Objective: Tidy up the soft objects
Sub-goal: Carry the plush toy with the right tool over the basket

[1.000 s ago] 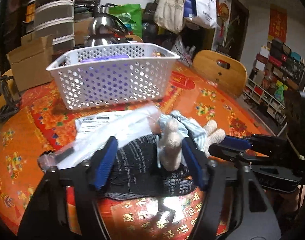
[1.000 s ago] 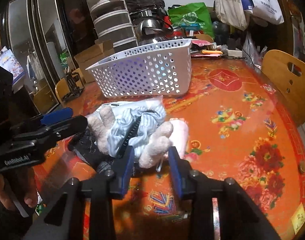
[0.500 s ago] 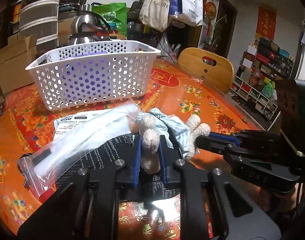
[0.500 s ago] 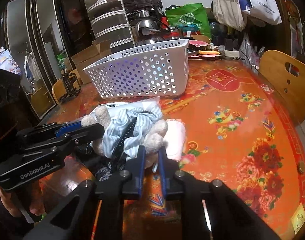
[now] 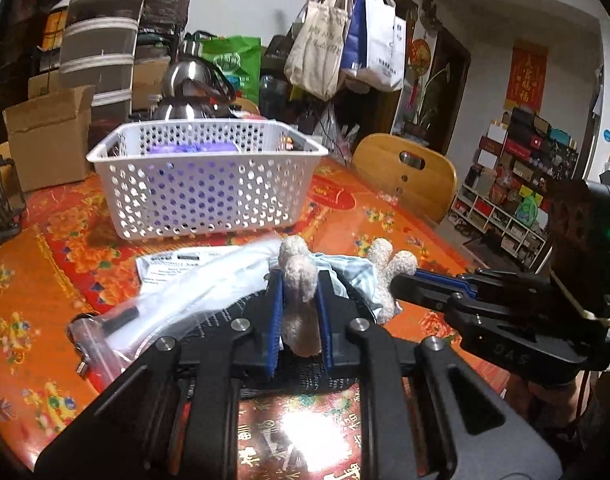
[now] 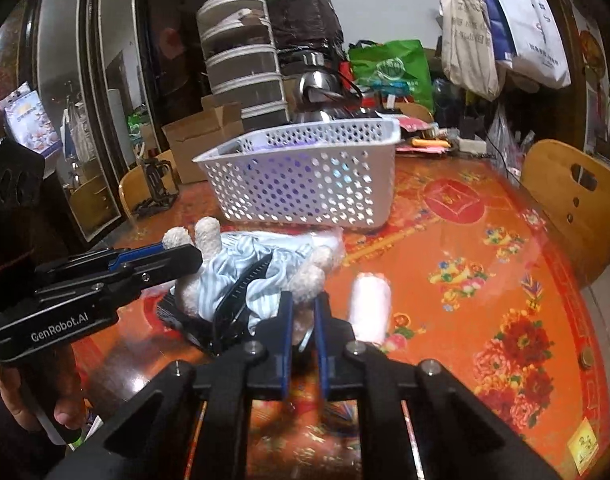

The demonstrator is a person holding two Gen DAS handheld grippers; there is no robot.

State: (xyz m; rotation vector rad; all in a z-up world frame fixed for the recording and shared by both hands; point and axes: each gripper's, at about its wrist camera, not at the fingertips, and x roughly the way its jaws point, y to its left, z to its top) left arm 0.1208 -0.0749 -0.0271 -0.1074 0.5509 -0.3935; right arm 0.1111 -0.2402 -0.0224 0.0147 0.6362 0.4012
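A plush toy with cream limbs and a pale blue striped shirt hangs between both grippers, a little above the table. My left gripper is shut on one cream limb. My right gripper is shut on another cream limb. A dark knitted cloth lies under the toy. A white perforated basket with something purple inside stands behind, also in the right wrist view. A clear plastic bag lies at the left.
A pale pink roll lies on the orange flowered table right of the toy. Wooden chairs stand at the table's edge. Cardboard boxes, a steel kettle and stacked drawers crowd the far side.
Both grippers closed from open onto the toy's limbs and lifted it slightly; the pink roll that was against the toy now lies apart on the table.
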